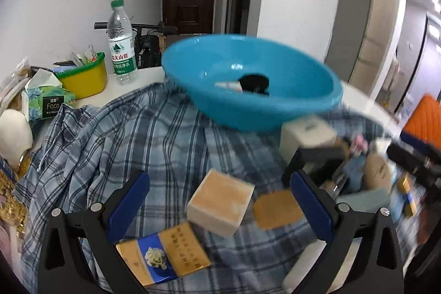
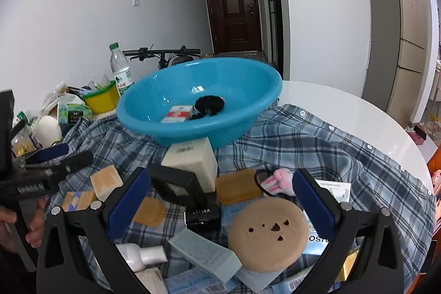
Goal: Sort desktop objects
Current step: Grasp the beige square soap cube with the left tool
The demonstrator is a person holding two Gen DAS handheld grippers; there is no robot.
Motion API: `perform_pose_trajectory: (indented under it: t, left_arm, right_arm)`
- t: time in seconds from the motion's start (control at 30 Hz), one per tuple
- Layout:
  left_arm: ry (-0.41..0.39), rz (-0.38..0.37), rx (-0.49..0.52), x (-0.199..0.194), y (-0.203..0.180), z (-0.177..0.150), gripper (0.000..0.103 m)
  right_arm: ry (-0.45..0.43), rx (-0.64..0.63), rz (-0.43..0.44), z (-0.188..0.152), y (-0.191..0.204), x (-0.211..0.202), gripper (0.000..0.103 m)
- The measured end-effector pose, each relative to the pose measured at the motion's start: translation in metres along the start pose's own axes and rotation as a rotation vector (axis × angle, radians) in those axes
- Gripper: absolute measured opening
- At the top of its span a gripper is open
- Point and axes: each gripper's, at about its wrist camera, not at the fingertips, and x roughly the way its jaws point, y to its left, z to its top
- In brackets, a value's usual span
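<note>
Both pairs of tongs stand wide apart and hold nothing above a cluttered counter [image 2: 344, 112] draped in a blue plaid shirt [image 2: 317, 145].

The left tongs [image 1: 220, 205] hover just over a tan cube-shaped box [image 1: 220, 204], with a flat orange-brown packet [image 1: 277, 208] just beside it and a gold-and-blue box [image 1: 162, 255] nearer the camera.

The right tongs [image 2: 220, 200] frame a heap of small goods: a round tan disc with punched holes [image 2: 268, 233], a black box [image 2: 202, 215], a black frame [image 2: 176, 185], a white carton [image 2: 193, 159] and a pink-and-white hair tie [image 2: 278, 179]. A grey-blue carton [image 2: 206, 255] and a white bottle [image 2: 143, 256] lie nearest the camera.

Beyond both heaps, the blue plastic basin [image 2: 198, 98] sits on the shirt, already holding a red-and-white box [image 2: 177, 114] and a black round item [image 2: 209, 105].

To the left of the basin stand a yellow tub [image 1: 84, 77] stuffed with packets, a green-capped water bottle [image 1: 121, 43] and a tissue pack [image 1: 45, 99].

In the right wrist view, a hand [image 2: 16, 222] grips the handle of the left tool, to the left of the basin and nearer the camera.
</note>
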Motion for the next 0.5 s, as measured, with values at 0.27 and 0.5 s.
perform_pose_trajectory:
  t: [0.27,0.5]
  left_arm:
    - [0.107,-0.031,0.082,0.030,-0.002,-0.015,0.103]
    - [0.141,-0.082,0.152,0.052,0.000,-0.017,0.095]
  right_arm:
    - [0.081,-0.026,0.023,-0.014,0.003,0.018,0.103]
    - [0.100,-0.032,0.001,-0.018,0.000,0.022,0.103]
